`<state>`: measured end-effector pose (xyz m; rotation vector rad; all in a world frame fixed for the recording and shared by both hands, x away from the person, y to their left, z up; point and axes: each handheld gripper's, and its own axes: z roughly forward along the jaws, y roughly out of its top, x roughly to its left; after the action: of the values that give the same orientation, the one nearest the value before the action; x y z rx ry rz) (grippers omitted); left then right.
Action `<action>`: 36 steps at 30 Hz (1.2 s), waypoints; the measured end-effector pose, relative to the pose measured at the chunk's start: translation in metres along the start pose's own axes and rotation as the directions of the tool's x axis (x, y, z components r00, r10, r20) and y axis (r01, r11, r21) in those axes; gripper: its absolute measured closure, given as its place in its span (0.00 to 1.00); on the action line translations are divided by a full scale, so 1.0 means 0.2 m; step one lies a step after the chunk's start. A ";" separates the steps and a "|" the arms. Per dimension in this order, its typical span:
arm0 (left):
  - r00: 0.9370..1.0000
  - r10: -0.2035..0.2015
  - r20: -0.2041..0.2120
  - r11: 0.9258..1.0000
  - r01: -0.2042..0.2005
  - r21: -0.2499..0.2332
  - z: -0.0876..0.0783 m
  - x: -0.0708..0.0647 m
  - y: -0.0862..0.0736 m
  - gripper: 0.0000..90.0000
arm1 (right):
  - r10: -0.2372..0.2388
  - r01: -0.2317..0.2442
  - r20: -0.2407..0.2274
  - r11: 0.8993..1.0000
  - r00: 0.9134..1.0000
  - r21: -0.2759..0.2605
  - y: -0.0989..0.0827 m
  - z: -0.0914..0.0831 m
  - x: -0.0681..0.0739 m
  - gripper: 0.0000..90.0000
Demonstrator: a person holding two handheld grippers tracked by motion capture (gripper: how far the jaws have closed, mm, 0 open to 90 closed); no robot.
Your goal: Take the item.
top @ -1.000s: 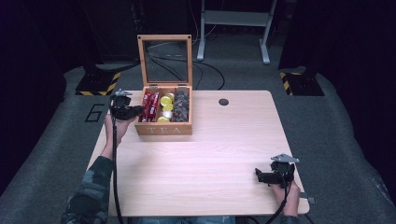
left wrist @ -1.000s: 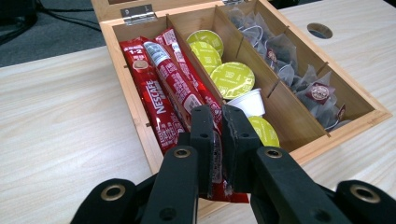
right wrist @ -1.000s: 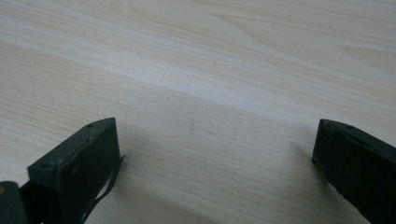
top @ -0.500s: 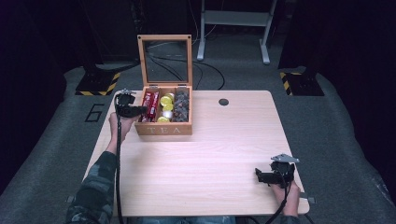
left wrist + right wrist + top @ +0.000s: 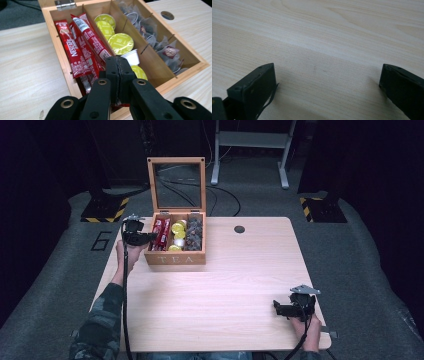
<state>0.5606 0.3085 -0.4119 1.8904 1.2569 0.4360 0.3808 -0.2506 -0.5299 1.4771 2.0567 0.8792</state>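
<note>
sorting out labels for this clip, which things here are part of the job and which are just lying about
In the job:
- left gripper, jaws shut on a red sachet
- wooden tea box, lid up
- red sachets in its left compartment

Lying about:
- yellow capsules
- tea bags
- right gripper, jaws open over the table

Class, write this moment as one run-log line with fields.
left claw: shut over red Nescafe sticks | tea box: lid open | right claw: open, over table
</note>
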 end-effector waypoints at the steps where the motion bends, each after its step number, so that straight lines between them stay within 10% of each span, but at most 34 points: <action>1: 1.000 0.002 0.004 1.000 -0.002 0.004 -0.01 0.00 0.00 0.98 | 0.000 0.000 0.000 1.000 1.000 0.000 0.00 0.00 0.00 0.00; 36: 0.977 0.191 0.099 0.977 -0.179 -0.118 -0.16 -0.35 0.03 0.98 | 0.001 -0.001 0.001 1.000 1.000 -0.001 0.00 0.00 0.00 0.00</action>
<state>0.5124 0.2597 -0.3780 1.9187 0.9699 0.4816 0.3807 -0.2505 -0.5299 1.4780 2.0547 0.8790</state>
